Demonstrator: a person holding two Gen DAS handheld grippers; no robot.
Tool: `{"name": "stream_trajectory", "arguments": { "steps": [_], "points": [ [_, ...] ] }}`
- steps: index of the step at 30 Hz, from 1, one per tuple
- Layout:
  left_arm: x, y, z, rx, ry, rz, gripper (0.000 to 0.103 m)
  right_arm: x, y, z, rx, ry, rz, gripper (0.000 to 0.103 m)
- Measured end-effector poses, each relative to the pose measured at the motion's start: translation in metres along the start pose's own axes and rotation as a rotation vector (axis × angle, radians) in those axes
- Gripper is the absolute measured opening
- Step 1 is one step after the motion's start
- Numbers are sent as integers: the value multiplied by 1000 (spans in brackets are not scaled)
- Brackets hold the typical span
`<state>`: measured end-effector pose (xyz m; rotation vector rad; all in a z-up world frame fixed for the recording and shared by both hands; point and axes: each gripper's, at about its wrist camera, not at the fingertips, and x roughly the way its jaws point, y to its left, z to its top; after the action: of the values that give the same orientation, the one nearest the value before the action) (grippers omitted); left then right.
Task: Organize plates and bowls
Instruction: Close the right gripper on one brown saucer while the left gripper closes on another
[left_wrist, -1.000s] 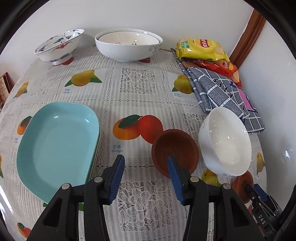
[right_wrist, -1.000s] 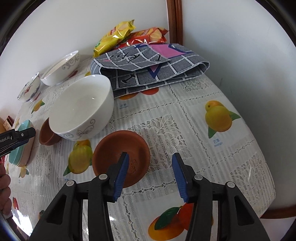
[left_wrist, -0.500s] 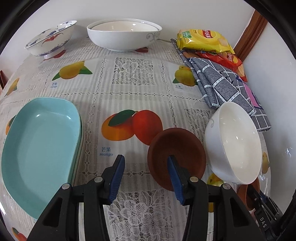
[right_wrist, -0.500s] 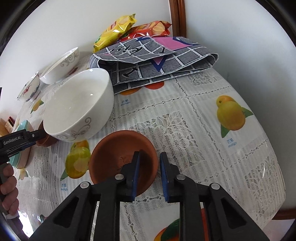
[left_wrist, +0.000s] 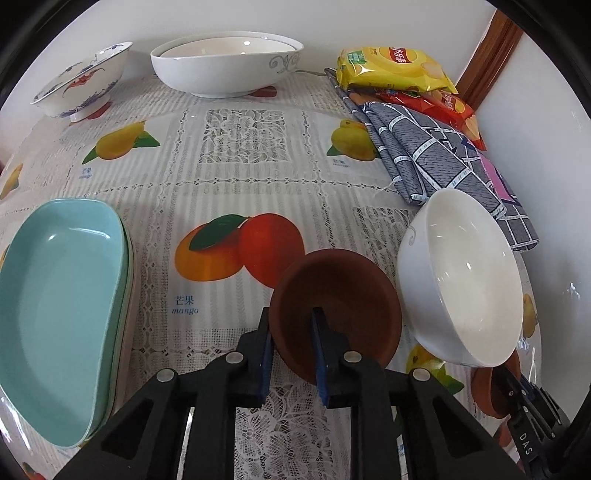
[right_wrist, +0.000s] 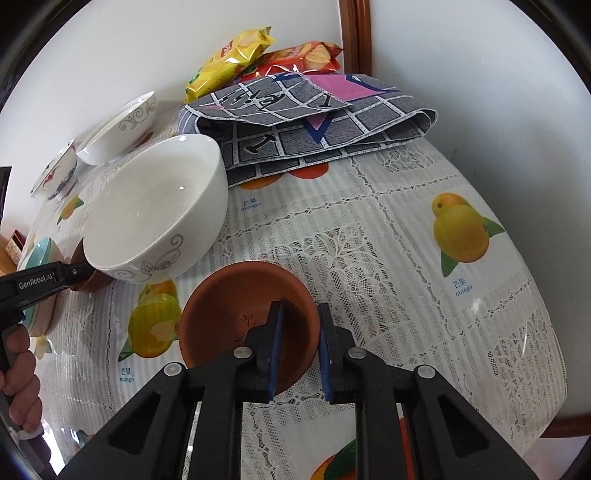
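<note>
My left gripper (left_wrist: 291, 328) is shut on the near rim of a dark brown bowl (left_wrist: 343, 299), one finger inside and one outside. My right gripper (right_wrist: 299, 325) is shut on the right rim of an orange-brown dish (right_wrist: 236, 317) on the tablecloth. A white bowl (left_wrist: 461, 280) stands between the two brown ones and also shows in the right wrist view (right_wrist: 155, 206). A stack of teal plates (left_wrist: 55, 306) lies at the left. A large white bowl (left_wrist: 225, 70) and a blue-patterned bowl (left_wrist: 81, 85) stand at the back.
A folded grey checked cloth (right_wrist: 314, 122) and yellow and red snack bags (left_wrist: 391, 70) lie at the back right by the wall. The table's edge (right_wrist: 561, 406) runs close on the right. The other gripper (right_wrist: 40, 284) and a hand show at the left.
Both grippers have closed: the left on the dark brown bowl's rim, the right on the orange-brown dish's rim. Both moved forward and lower toward the table.
</note>
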<state>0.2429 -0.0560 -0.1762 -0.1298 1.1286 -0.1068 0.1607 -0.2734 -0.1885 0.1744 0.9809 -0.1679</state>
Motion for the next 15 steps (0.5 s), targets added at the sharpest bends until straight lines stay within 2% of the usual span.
{"name": "stream_trajectory", "arguments": {
  "steps": [6,15],
  "points": [
    [-7,4,-1,-4,-5,-20,8,-8,2,-2,6,-17,-15,11],
    [-31,8,-8,16,-35,-18,8,-22,7,-8,31,-50,1,8]
  ]
}}
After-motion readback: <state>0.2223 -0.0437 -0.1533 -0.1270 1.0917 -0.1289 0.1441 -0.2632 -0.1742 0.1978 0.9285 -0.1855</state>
